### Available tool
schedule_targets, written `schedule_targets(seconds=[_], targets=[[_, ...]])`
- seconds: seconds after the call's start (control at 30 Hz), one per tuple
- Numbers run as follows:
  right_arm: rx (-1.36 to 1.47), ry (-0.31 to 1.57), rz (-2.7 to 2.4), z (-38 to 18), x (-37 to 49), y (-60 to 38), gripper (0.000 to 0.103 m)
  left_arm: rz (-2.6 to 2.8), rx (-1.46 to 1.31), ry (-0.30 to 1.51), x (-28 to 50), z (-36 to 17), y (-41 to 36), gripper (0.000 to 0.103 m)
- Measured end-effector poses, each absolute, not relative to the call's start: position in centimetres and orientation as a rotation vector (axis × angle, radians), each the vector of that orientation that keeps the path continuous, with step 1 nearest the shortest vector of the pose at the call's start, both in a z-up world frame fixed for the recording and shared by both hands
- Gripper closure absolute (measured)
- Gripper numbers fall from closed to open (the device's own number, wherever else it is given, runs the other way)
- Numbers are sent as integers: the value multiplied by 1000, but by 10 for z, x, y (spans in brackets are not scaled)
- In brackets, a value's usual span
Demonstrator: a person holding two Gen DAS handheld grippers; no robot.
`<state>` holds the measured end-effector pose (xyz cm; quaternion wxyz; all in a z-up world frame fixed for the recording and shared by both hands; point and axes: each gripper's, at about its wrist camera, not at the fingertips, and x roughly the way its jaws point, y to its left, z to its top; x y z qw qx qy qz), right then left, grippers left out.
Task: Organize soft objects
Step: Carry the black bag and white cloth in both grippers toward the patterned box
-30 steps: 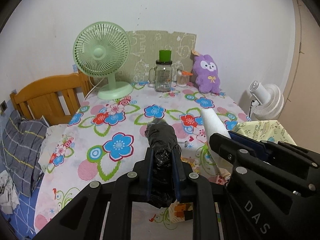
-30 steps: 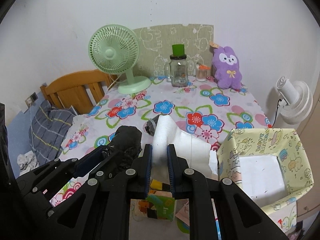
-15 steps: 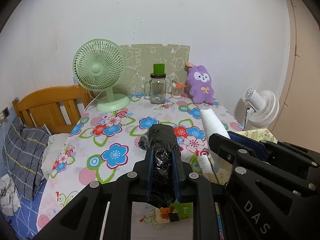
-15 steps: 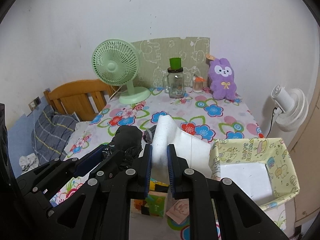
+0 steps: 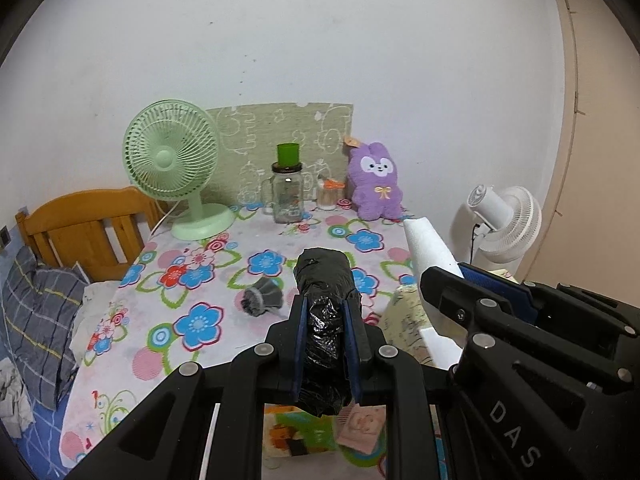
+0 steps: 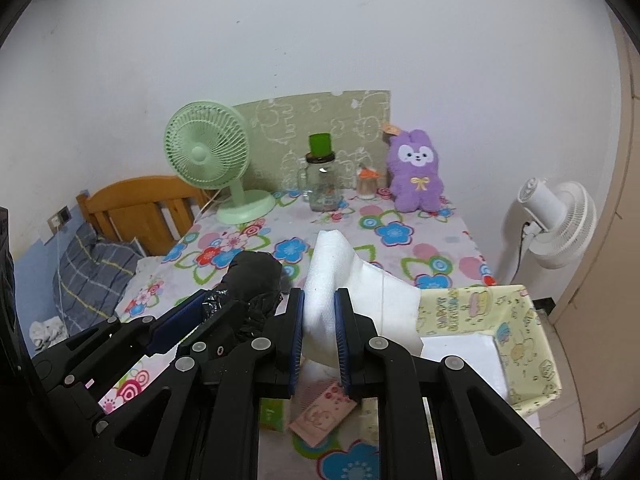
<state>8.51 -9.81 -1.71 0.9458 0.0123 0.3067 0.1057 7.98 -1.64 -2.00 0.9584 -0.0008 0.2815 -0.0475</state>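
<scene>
My left gripper (image 5: 325, 312) is shut on a black plastic bundle (image 5: 324, 280), held above the flowered table (image 5: 192, 292); the bundle also shows in the right wrist view (image 6: 252, 276). My right gripper (image 6: 319, 308) is shut on a white foam sheet (image 6: 360, 292), held beside a yellow patterned fabric box (image 6: 520, 344). The foam sheet's tip shows in the left wrist view (image 5: 426, 244). A small grey soft piece (image 5: 262, 300) lies on the table ahead of the left gripper. A purple plush bunny (image 5: 376, 184) sits at the table's far edge.
A green desk fan (image 5: 176, 168), a glass jar with a green cup (image 5: 287, 192) and a small container (image 5: 330, 194) stand at the back. A white floor fan (image 6: 556, 224) stands right of the table. A wooden bed frame (image 5: 80, 228) is left. Cards (image 6: 320, 412) lie below.
Both grippers rose and pulled back with their loads. The grey soft piece came into view on the table. The right gripper now stands closer to the yellow box.
</scene>
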Motion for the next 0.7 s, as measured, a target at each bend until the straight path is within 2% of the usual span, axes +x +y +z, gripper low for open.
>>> schedule_targets(seconds=[0.7], targets=[[46,624,110,-25,91,-169,85,-189,19,577,98,-29,-86,87]])
